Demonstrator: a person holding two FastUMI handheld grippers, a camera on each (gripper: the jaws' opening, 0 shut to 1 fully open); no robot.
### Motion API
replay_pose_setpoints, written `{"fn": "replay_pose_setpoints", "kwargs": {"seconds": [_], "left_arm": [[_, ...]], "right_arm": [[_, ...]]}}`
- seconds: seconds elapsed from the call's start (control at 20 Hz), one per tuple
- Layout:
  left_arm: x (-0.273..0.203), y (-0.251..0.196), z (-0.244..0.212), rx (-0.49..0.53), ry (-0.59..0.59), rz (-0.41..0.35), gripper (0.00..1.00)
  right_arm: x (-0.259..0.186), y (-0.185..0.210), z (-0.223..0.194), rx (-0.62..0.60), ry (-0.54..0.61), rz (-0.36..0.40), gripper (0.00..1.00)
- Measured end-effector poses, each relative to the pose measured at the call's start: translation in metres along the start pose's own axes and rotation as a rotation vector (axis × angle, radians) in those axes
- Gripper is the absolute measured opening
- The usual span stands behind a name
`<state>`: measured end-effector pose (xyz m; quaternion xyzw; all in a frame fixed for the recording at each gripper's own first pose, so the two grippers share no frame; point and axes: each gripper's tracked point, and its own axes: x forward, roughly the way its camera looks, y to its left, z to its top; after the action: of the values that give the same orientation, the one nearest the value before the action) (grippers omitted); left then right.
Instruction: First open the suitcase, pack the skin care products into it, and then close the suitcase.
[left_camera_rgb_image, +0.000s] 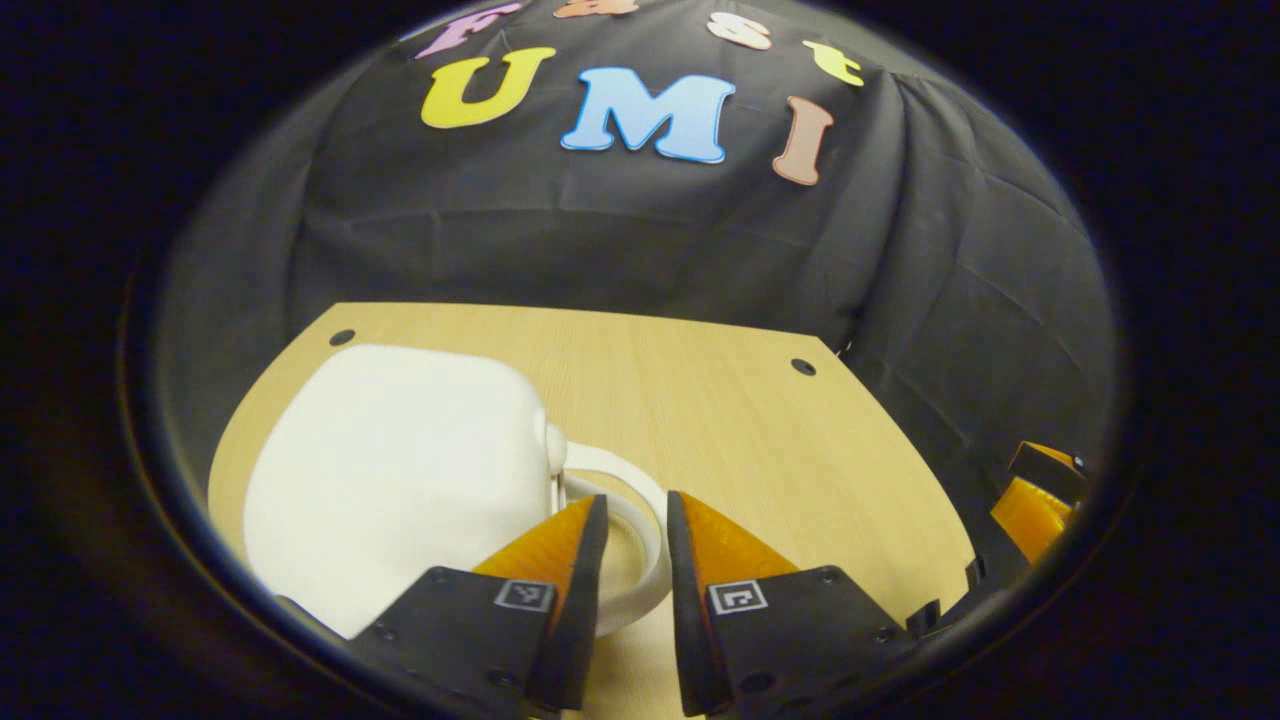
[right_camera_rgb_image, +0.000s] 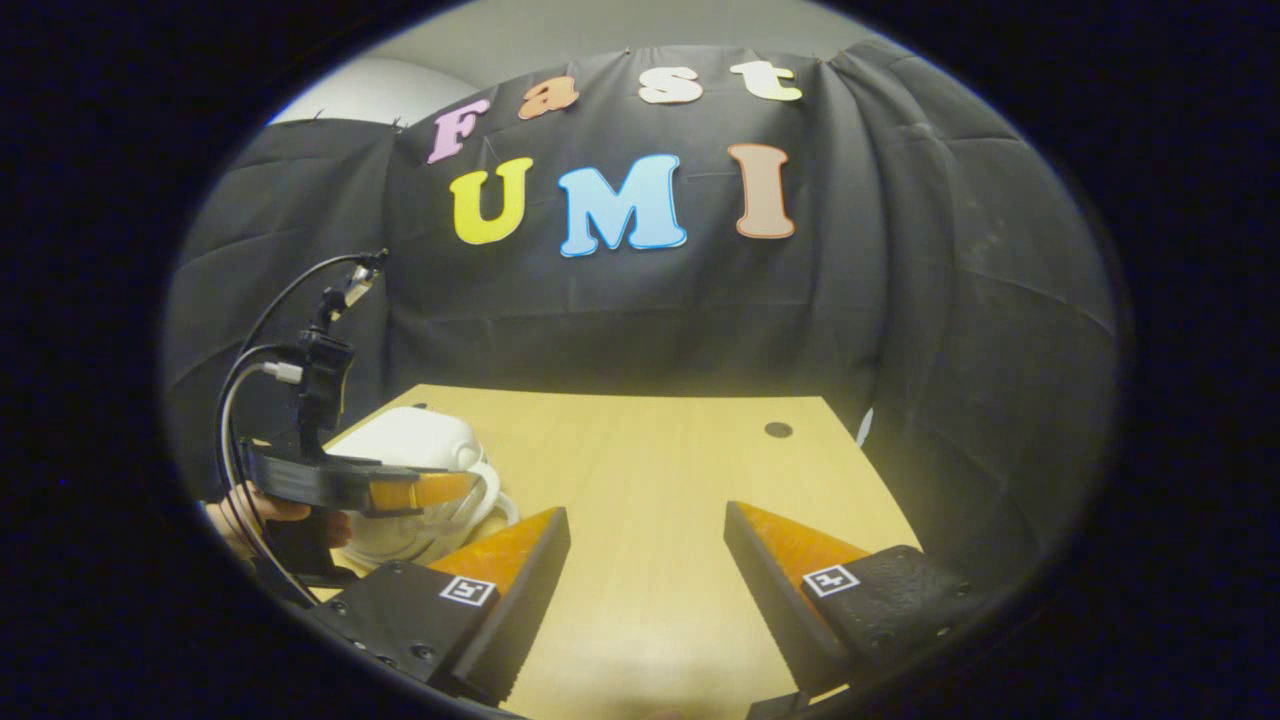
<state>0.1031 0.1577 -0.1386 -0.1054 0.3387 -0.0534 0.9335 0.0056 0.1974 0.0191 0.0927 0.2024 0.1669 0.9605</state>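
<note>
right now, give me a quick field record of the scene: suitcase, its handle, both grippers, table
suitcase: small white hard-shell suitcase, lying closed on the table's left part
handle: white loop handle on the case's right side
left gripper: left gripper at the handle, fingers narrowly apart, straddling the loop, not visibly pressing it
right gripper: right gripper open wide, over bare table, apart from the case
table: light wooden table
skin care products: none seen
task stage: case not yet opened

Smooth, matt white hard-shell plastic suitcase (left_camera_rgb_image: 400, 470) sits on the pale wood-grain tabletop (left_camera_rgb_image: 720, 420), its satin finish catching light, wrinkled matt black cloth wall (left_camera_rgb_image: 600, 230) behind.
</note>
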Motion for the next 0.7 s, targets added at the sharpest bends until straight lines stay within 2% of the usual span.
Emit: {"fn": "replay_pose_setpoints", "kwargs": {"seconds": [0.05, 0.1, 0.15, 0.2, 0.25, 0.3, 0.35, 0.45, 0.7], "left_arm": [[-0.007, 0.0, 0.006, 0.008, -0.022, 0.001, 0.48], [-0.018, 0.005, 0.016, 0.023, -0.054, 0.017, 0.58], [-0.028, 0.007, 0.025, 0.042, -0.086, 0.026, 0.6], [-0.04, 0.01, 0.036, 0.061, -0.127, 0.047, 0.7], [-0.053, 0.012, 0.051, 0.082, -0.178, 0.06, 0.74], [-0.068, 0.014, 0.067, 0.106, -0.238, 0.084, 0.87], [-0.084, 0.014, 0.084, 0.128, -0.292, 0.098, 0.84], [-0.11, 0.013, 0.111, 0.16, -0.393, 0.129, 0.94], [-0.159, -0.008, 0.145, 0.184, -0.556, 0.16, 0.94]], "right_arm": [[-0.001, 0.002, 0.004, 0.001, -0.009, -0.006, 0.95], [-0.002, 0.005, 0.009, 0.005, -0.017, -0.01, 0.95], [-0.003, 0.007, 0.014, 0.01, -0.027, -0.015, 0.95], [-0.004, 0.01, 0.021, 0.012, -0.044, -0.021, 0.95], [-0.006, 0.011, 0.029, 0.011, -0.065, -0.03, 0.95], [-0.008, 0.014, 0.038, 0.009, -0.09, -0.037, 0.95], [-0.011, 0.017, 0.045, 0.004, -0.116, -0.043, 0.95], [-0.02, 0.022, 0.059, -0.005, -0.166, -0.055, 0.95], [-0.038, 0.013, 0.081, -0.006, -0.275, -0.09, 0.96]]}}
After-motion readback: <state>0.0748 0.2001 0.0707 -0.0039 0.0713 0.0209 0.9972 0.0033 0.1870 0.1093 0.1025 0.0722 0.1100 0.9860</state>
